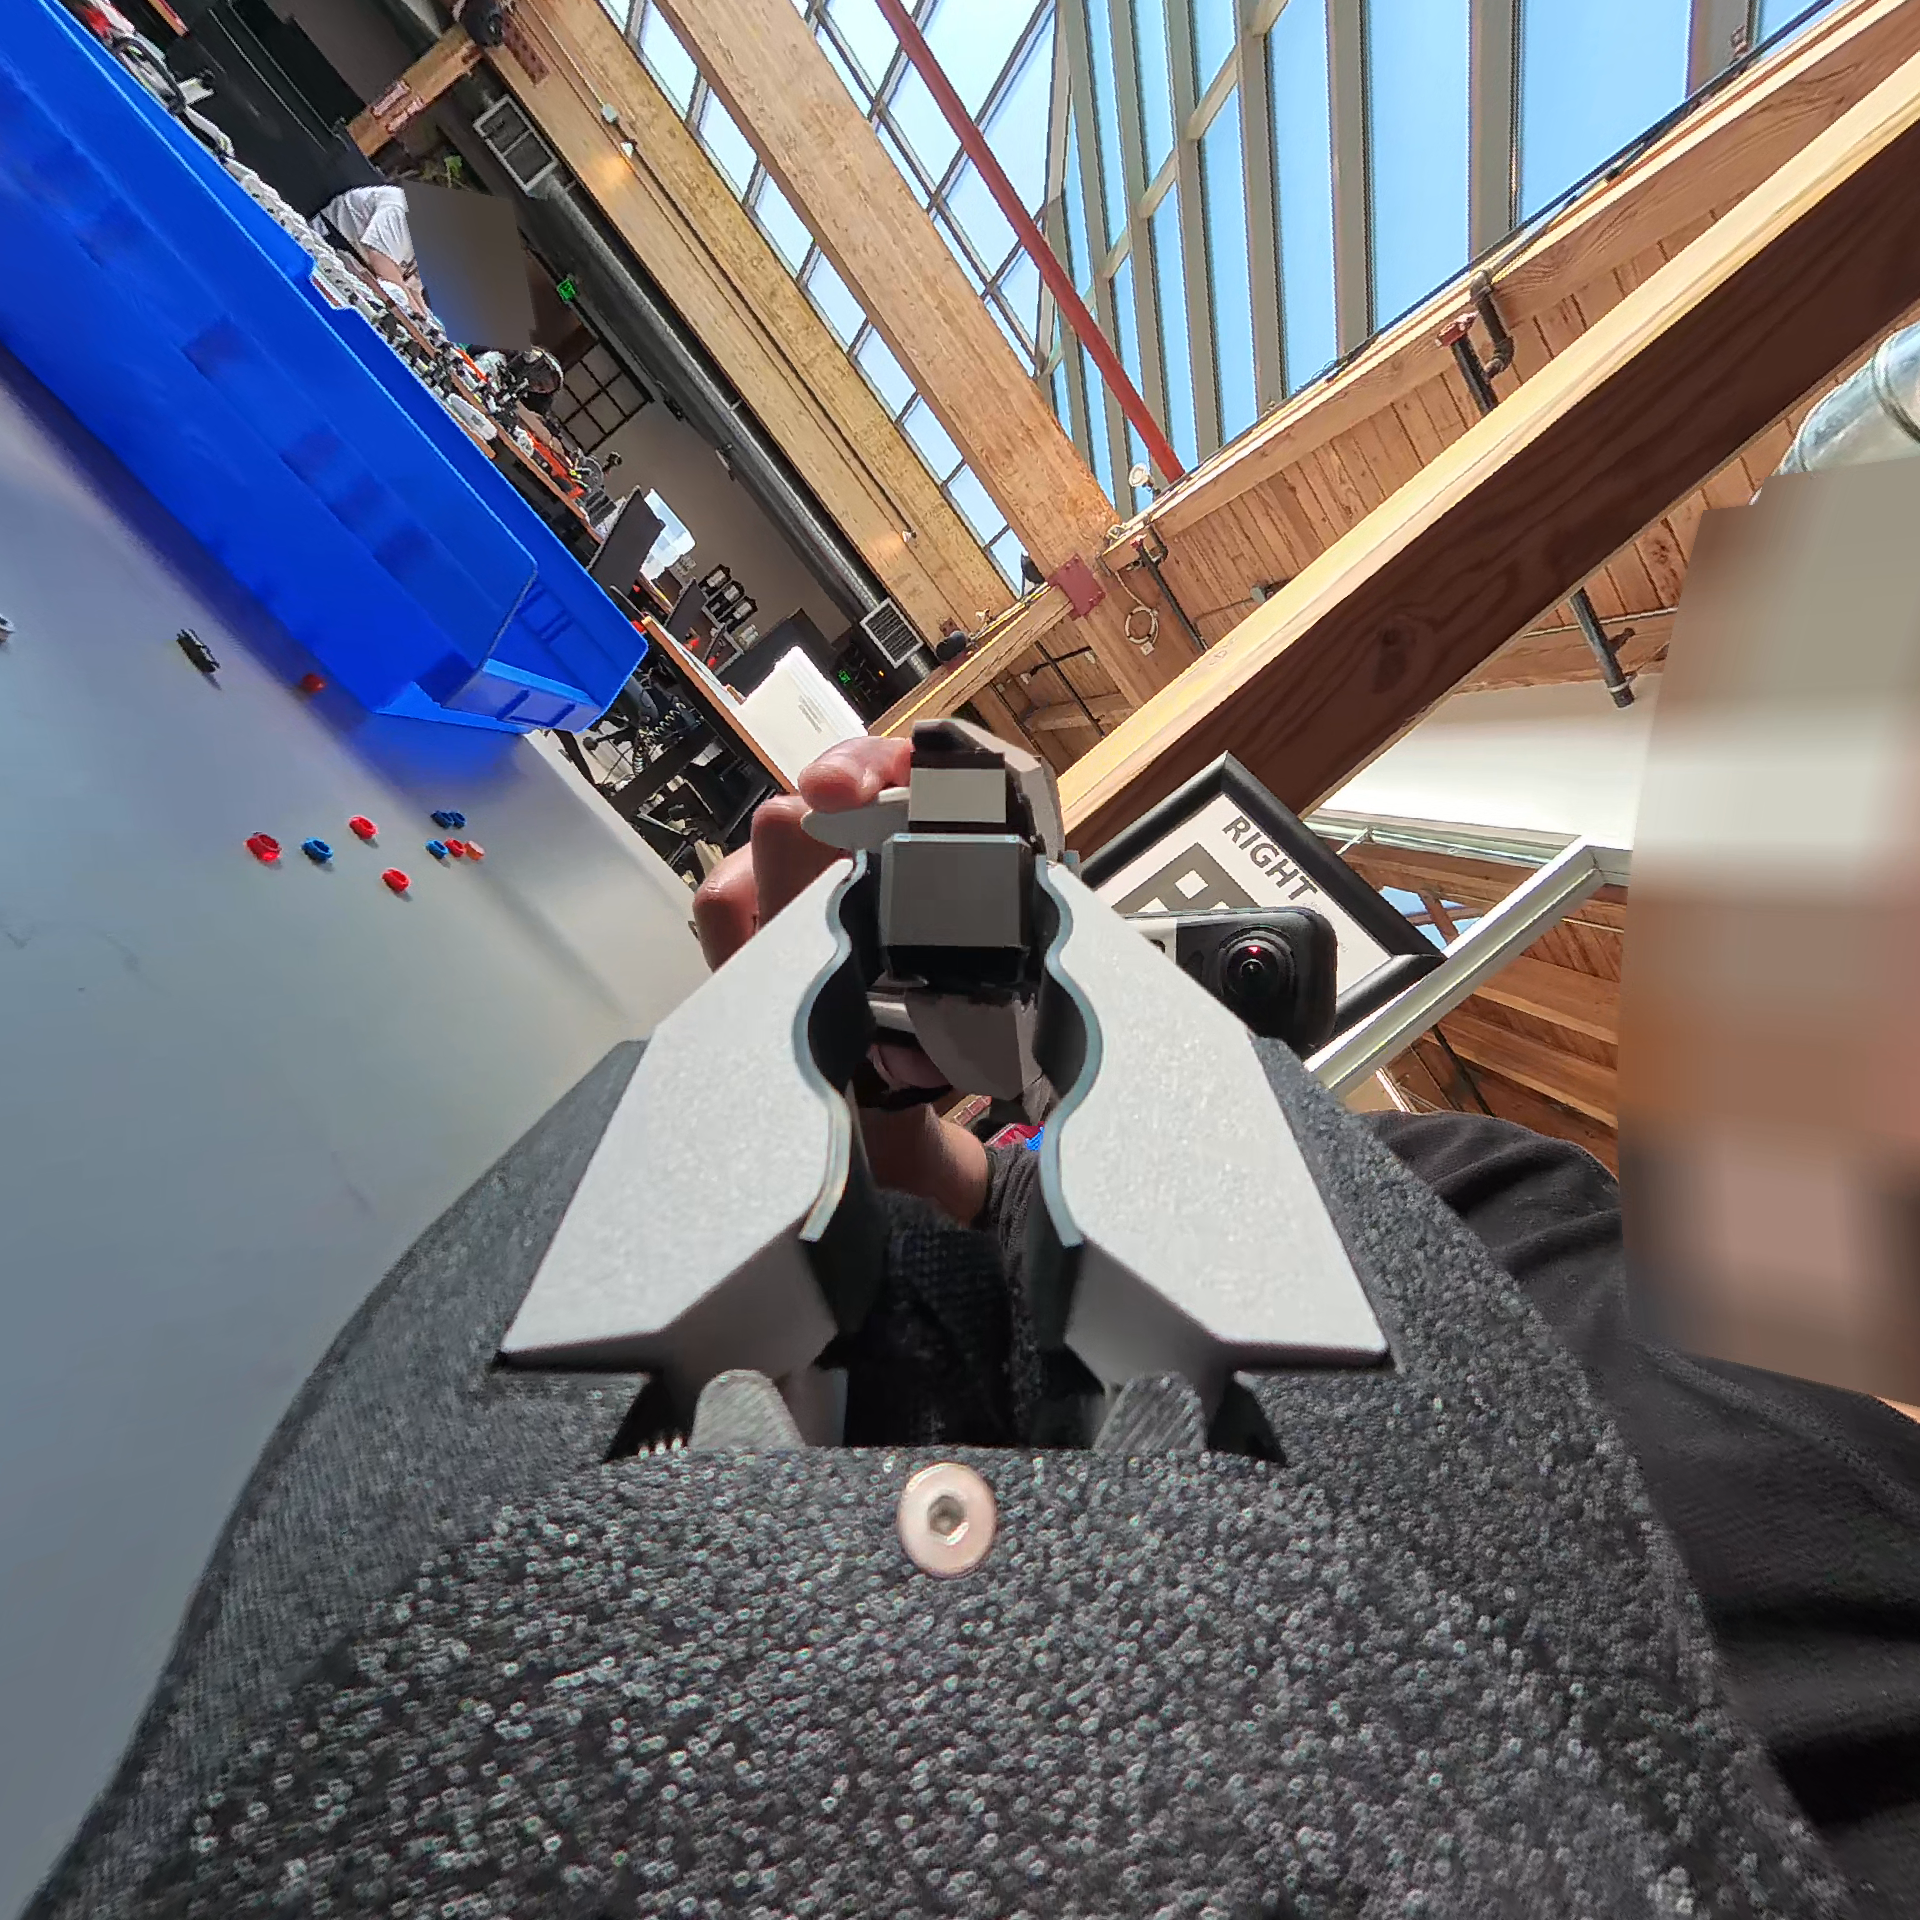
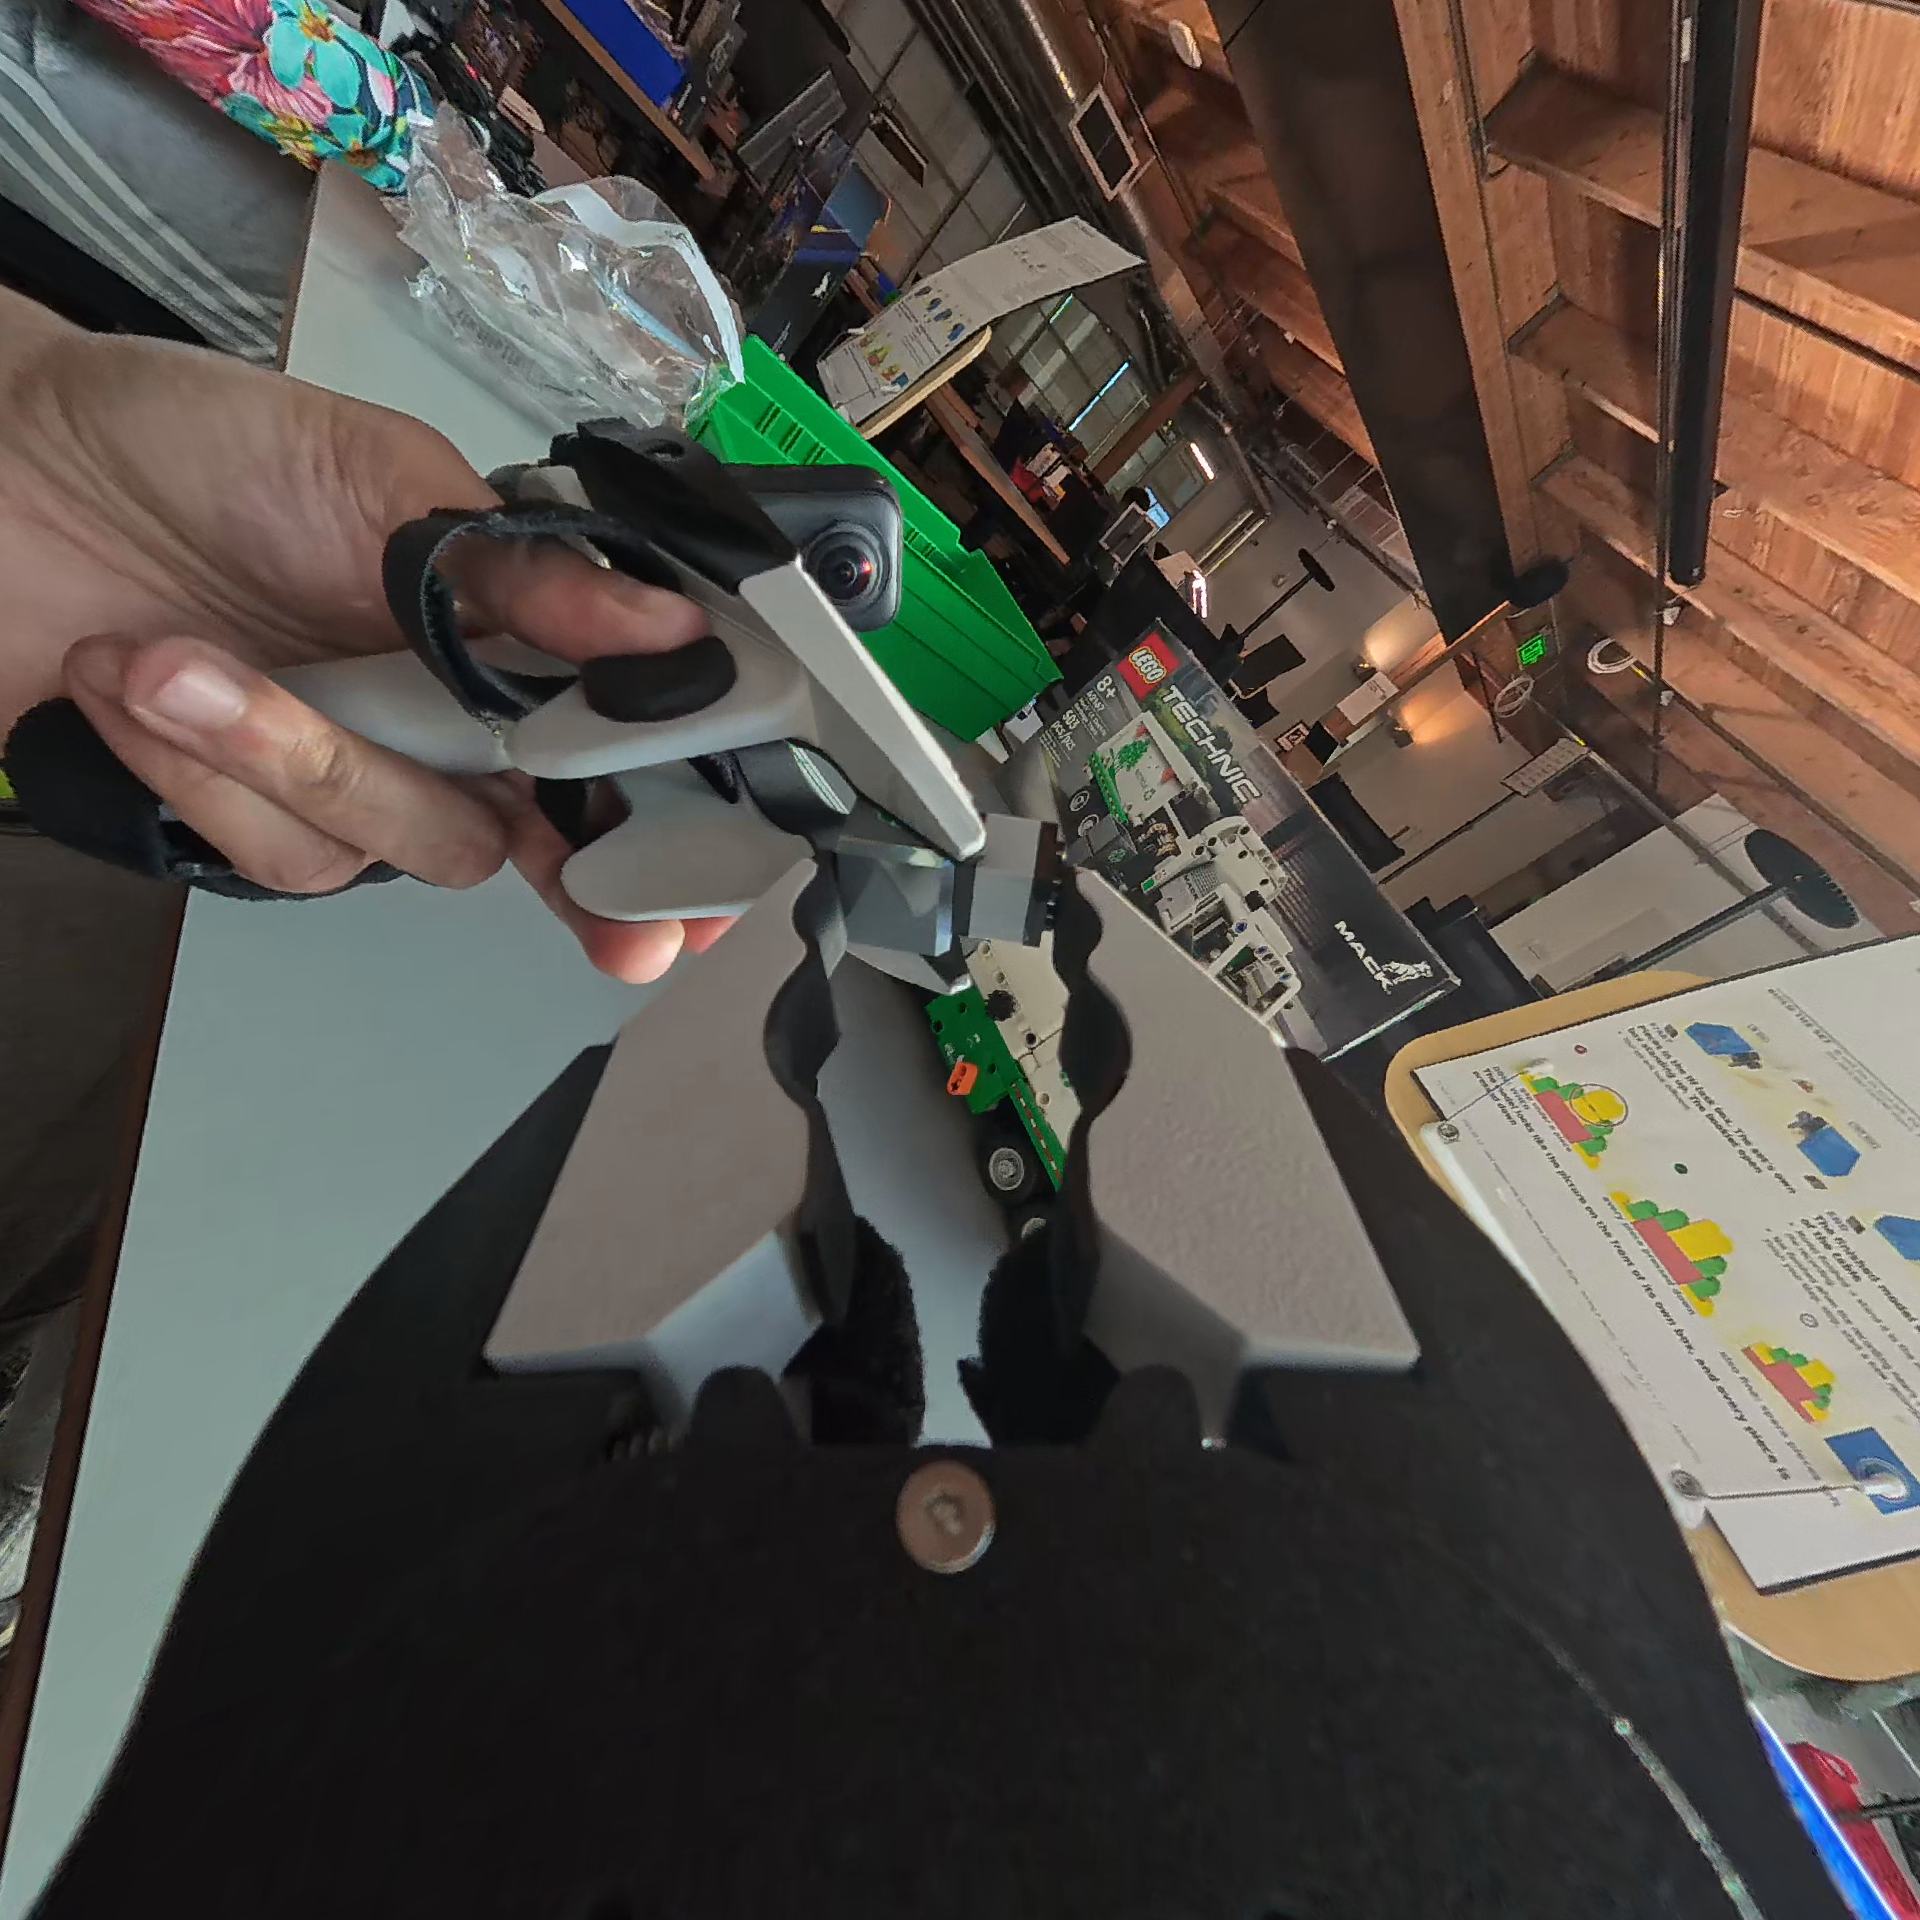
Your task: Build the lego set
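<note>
A small grey and black lego assembly (image 1: 951, 904) is held in the air between both grippers. My left gripper (image 1: 951, 883) is shut on its dark grey block from the sides. The right gripper's fingers (image 1: 982, 753) close on it from above and below, with its camera behind. In the right wrist view the same assembly (image 2: 1003, 883) fills the gap of my right gripper (image 2: 945, 878). The left gripper's fingers (image 2: 883, 748) reach in from the left, held by a hand (image 2: 260, 623). A part-built green and white truck (image 2: 997, 1049) lies on the table below.
A blue bin (image 1: 312, 416) stands on the white table (image 1: 208, 1039), with small red and blue pieces (image 1: 353, 847) and a black piece (image 1: 197, 649) loose beside it. A green bin (image 2: 935, 582), the set's box (image 2: 1226, 831), a clear plastic bag (image 2: 561, 281) and an instruction sheet (image 2: 1714, 1247) lie around. My left and right fingertips are right by each other.
</note>
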`<state>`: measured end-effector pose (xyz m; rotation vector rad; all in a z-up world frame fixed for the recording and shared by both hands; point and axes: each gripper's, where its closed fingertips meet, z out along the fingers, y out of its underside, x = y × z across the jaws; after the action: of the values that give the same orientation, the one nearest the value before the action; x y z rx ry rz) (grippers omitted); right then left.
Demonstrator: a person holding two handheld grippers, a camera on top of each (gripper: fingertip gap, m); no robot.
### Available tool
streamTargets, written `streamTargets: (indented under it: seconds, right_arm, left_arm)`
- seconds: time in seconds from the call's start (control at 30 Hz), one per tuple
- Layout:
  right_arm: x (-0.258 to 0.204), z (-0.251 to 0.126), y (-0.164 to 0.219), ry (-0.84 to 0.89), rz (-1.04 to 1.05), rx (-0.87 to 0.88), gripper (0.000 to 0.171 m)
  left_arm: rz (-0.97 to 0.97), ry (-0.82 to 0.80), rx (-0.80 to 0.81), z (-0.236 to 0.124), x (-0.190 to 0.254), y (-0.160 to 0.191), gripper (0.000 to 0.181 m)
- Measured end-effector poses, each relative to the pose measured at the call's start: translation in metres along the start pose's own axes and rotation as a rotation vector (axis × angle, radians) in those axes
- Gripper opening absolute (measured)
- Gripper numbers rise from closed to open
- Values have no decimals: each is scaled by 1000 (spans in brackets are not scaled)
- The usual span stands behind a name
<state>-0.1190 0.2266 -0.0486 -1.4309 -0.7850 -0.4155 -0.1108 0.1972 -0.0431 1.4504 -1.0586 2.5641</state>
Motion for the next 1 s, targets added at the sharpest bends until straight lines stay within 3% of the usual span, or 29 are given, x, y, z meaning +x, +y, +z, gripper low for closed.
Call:
streamTargets:
  seconds: [0.03, 0.33, 0.43, 0.47, 0.53, 0.67, 0.83, 1.0]
  right_arm:
    - [-1, 0, 1, -12, 15, 4, 40]
    - [-2, 5, 10, -24, 71, 11, 40]
    - [0, 1, 9, -115, 222, 7, 58]
    - [3, -2, 11, -156, 318, 12, 64]
    - [6, -8, 9, -301, 588, 57, 48]
    - [18, -2, 7, -540, 1047, 94, 44]
    - [-2, 15, 1, -675, 1193, 21, 42]
    - [-3, 24, -1, -613, 1252, 17, 21]
  left_arm:
    - [4, -5, -8, 0, -1, 1, 25]
    - [52, -57, -51, -2, -11, 0, 25]
    - [121, -79, -28, -9, -14, -10, 25]
    - [173, -104, -23, -14, -16, -15, 25]
    - [373, -218, -34, -24, -25, -23, 25]
    - [784, -385, -68, -30, -27, -24, 25]
    - [1171, -593, -45, -34, -27, -27, 25]
    - [1259, -671, -77, -33, -33, -24, 25]
